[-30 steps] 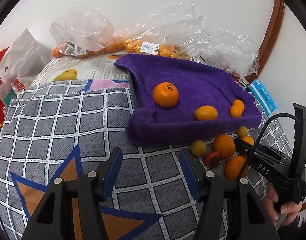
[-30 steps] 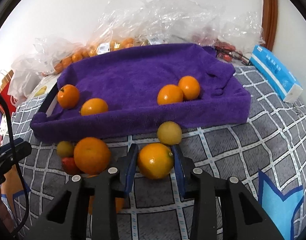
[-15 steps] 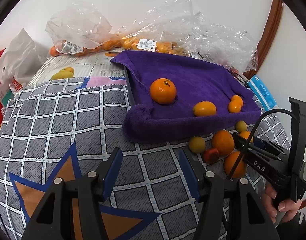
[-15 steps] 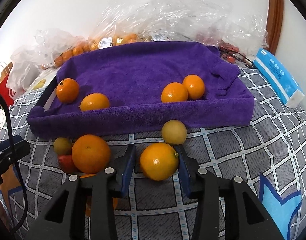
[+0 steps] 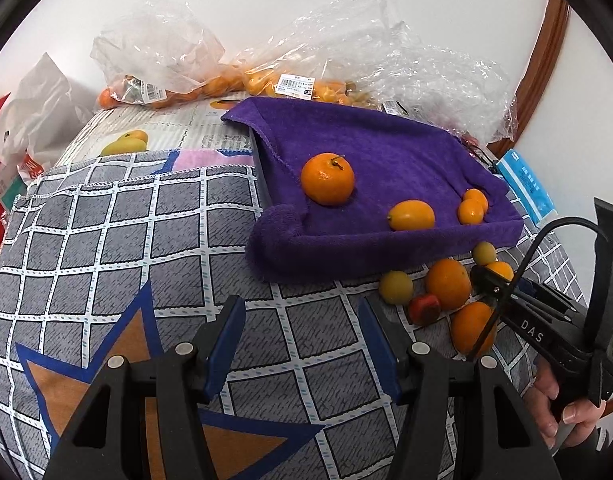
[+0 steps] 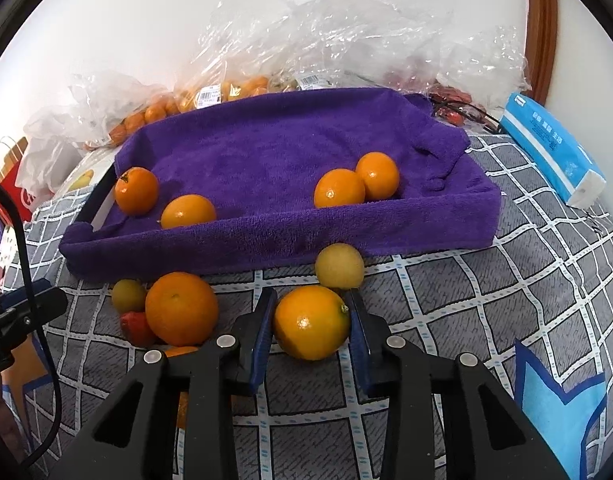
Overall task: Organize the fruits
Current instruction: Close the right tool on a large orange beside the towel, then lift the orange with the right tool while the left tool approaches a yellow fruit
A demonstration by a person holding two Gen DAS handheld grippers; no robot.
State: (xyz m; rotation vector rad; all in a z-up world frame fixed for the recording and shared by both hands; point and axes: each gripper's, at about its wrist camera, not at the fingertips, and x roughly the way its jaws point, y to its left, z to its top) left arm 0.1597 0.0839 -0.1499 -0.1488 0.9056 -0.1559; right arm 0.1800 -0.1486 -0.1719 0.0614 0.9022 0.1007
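Looking along the left gripper (image 5: pixel 302 338), its jaws are seen standing partly apart over the grey checked cloth (image 5: pixel 118 240) with nothing between them. Ahead lies a tray lined with a purple towel (image 5: pixel 370 148), in which a stemmed orange (image 5: pixel 327 179), an oval orange fruit (image 5: pixel 411 215) and two small ones (image 5: pixel 472 206) are held. In front of the tray a loose cluster of fruit (image 5: pixel 448 284) is noted, with the right gripper (image 5: pixel 492 280) reaching into it, a person's hand (image 5: pixel 566 408) on its handle. From the right wrist, the right gripper (image 6: pixel 311 322) is seen closed on an orange (image 6: pixel 311 322), both blue pads pressing its sides, the jaws having just narrowed slightly. A yellow fruit (image 6: pixel 339 266) sits just beyond, against the tray's front wall; a larger orange (image 6: pixel 181 309), a small green-yellow fruit (image 6: pixel 128 295) and a red piece (image 6: pixel 136 328) lie to the left. A blue tissue pack (image 6: pixel 554 148) rests at the right.
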